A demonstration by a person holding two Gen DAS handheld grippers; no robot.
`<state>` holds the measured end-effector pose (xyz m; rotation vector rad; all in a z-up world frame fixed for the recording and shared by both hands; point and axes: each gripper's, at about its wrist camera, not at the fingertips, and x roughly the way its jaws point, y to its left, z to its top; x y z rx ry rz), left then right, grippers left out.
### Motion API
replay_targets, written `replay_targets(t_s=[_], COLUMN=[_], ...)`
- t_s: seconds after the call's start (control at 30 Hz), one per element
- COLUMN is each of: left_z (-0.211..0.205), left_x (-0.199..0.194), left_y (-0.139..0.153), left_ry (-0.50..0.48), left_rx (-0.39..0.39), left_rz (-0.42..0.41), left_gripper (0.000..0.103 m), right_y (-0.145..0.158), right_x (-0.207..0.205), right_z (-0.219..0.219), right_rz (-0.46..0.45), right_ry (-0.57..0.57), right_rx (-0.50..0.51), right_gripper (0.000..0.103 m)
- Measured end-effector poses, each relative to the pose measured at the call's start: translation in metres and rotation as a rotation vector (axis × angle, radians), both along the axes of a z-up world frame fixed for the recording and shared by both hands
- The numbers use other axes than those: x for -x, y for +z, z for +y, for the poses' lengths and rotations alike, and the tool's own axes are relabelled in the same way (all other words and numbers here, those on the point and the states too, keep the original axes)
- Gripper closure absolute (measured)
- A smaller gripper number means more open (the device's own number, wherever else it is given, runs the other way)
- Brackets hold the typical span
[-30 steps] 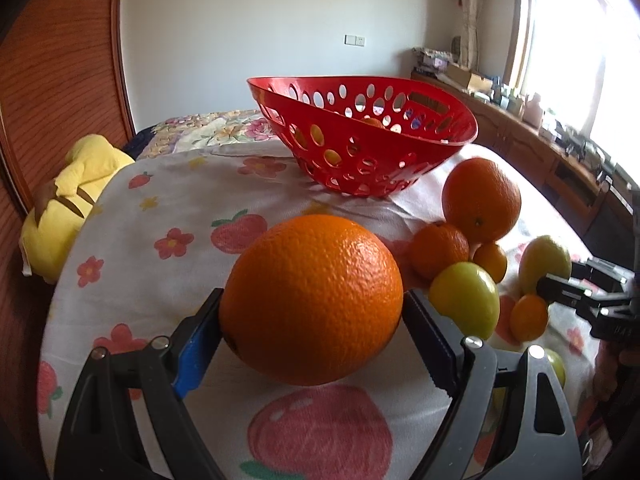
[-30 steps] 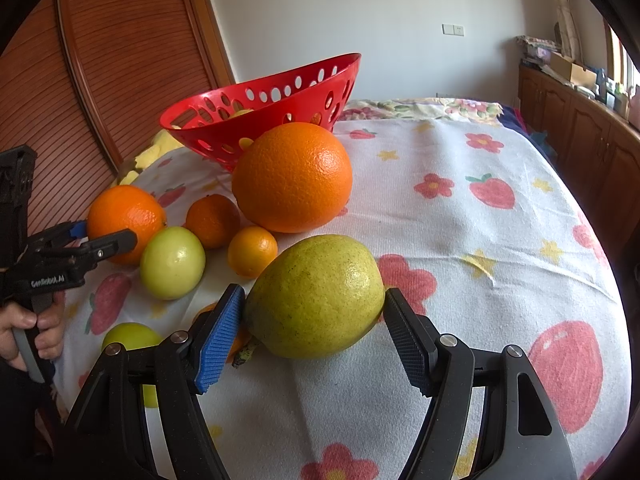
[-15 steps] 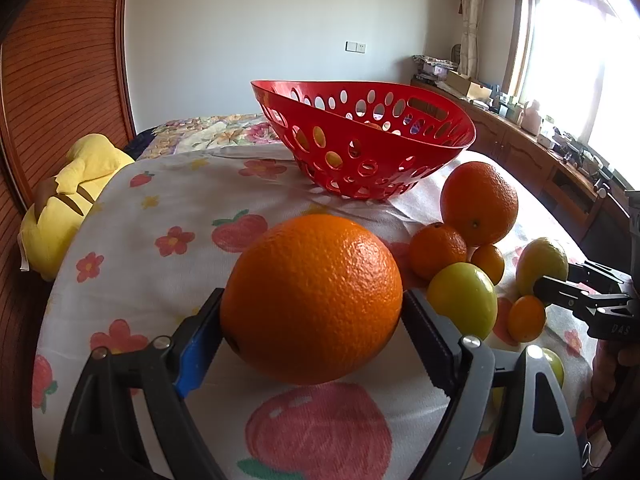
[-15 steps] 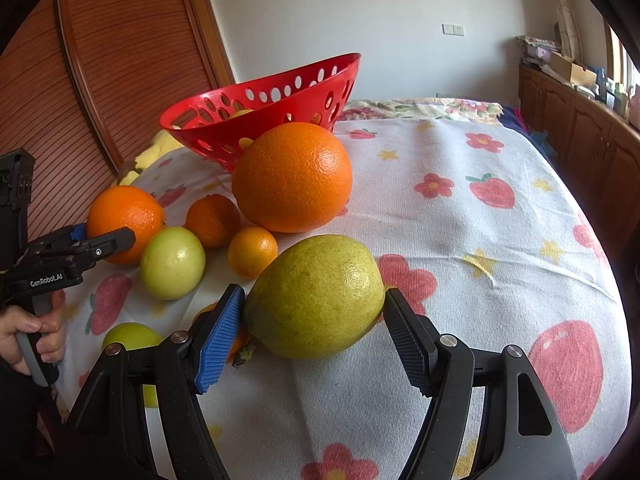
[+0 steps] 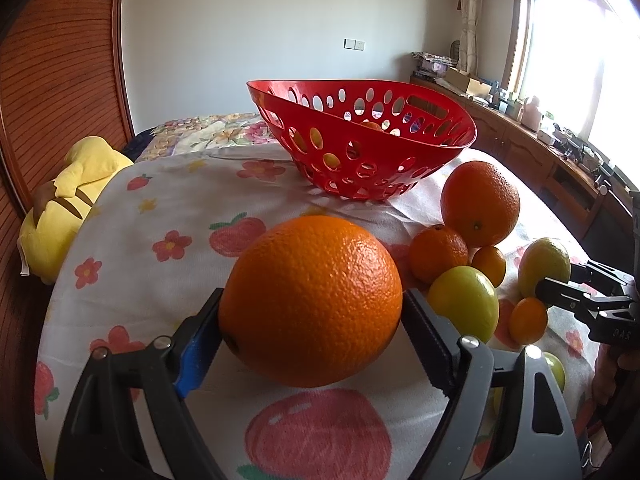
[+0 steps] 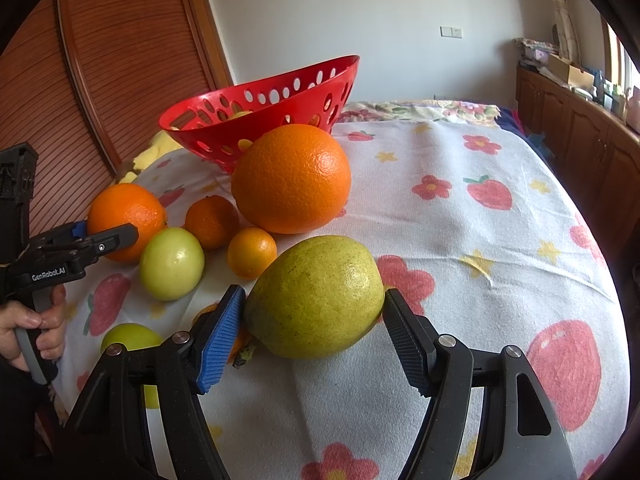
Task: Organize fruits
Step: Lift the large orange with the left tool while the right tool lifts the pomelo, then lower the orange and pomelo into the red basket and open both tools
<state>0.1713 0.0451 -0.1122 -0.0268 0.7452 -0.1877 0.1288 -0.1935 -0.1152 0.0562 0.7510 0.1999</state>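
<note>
White lettering reading "GenRobot.AI" runs along the dark side of the left gripper (image 6: pixel 116 240), as seen from the right wrist view. In the left wrist view the right gripper (image 5: pixel 554 286) carries the white letters "DAS" on its black body near the picture's right edge, and whatever follows them is cut off. No other writing, number or sign can be read anywhere else.
</note>
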Motion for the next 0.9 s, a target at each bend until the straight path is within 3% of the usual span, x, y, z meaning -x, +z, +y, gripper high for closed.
replay_targets(t_s=[0.23,0.53,0.9], left_z=[-0.001,-0.005,-0.013], left_x=[0.005,0.017,0.001], left_y=[0.005,0.038,0.086], left_ry=[-0.015,-0.036,-0.077], left_rx=[0.021,0.026,0.02], left_rz=[-0.006,-0.079,-0.161], left_gripper=[0.019,0.019,0.019], right_y=[0.002,0.008,0.047], right_x=[0.001,0.005,0.0], right_z=[-0.002,-0.003,-0.011], right_rz=[-0.008,-0.031,-0.107], right_ry=[-0.013,-0.026,-0.001], right_rx=[0.002,0.012,0.01], right_gripper=[0.031,0.031,0.031])
